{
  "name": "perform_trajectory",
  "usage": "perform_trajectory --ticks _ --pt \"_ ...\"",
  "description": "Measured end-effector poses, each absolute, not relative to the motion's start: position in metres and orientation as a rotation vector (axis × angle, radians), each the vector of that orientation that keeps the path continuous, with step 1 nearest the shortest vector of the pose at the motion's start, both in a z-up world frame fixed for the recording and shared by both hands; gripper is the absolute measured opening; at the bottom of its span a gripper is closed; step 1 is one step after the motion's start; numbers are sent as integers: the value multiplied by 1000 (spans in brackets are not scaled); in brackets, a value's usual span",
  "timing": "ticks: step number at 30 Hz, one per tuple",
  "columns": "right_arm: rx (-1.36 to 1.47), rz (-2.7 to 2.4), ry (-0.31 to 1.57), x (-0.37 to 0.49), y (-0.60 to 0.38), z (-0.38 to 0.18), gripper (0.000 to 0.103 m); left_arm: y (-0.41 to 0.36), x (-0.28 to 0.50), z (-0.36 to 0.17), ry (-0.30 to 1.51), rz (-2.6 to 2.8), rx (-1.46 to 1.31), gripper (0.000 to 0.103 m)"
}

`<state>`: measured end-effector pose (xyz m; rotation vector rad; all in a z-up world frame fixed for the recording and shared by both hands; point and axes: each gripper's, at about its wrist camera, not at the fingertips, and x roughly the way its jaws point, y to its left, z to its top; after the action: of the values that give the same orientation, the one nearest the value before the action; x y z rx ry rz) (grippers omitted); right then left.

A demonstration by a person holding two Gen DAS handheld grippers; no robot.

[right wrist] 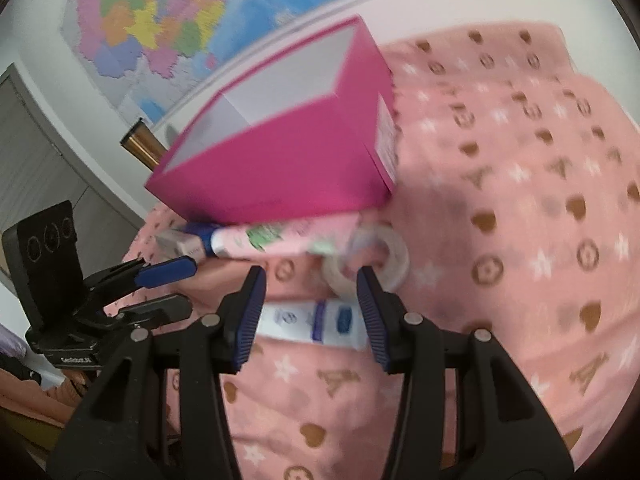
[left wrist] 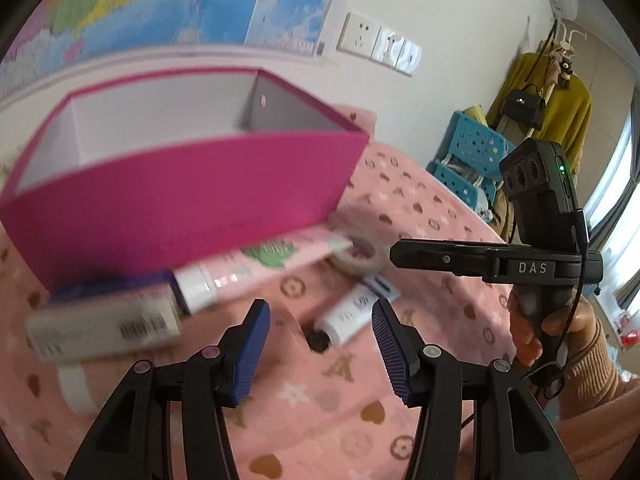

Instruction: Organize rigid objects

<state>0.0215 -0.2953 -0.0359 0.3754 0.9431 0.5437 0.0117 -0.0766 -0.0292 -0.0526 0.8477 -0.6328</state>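
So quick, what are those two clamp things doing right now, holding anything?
Left gripper: open, empty, above the small white tube.
Right gripper: open, empty, above the white tube with the blue label.

A home bedroom: pink patterned blanket (right wrist: pixel 520 200), wall map (right wrist: pixel 160 20), coat rack with clothes and handbag (left wrist: pixel 552 92)
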Motion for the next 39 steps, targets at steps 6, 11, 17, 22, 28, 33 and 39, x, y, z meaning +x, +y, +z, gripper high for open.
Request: perform_trajectory --ticks 6,11,17,22,28,33,39 --pt "382 524 984 12 -298 -49 49 -84 2 -44 891 -640 -52 54" --pt "380 512 1009 12 -296 -58 49 -88 -1 -48 904 -642 -50 54" --pt "371 513 1011 14 -291 -60 49 -90 0 -48 912 -652 -62 54" --pt "345 515 1010 11 -286 -58 51 -92 1 -52 920 -654 -51 52" --pt "354 539 1016 8 -284 -57 51 -94 3 -54 926 -657 -69 52" --pt "363 541 1015 6 -284 -59 51 -93 0 -53 925 -635 -64 52" --pt "369 545 1013 6 -285 -59 51 -96 -4 -56 938 -643 -63 46"
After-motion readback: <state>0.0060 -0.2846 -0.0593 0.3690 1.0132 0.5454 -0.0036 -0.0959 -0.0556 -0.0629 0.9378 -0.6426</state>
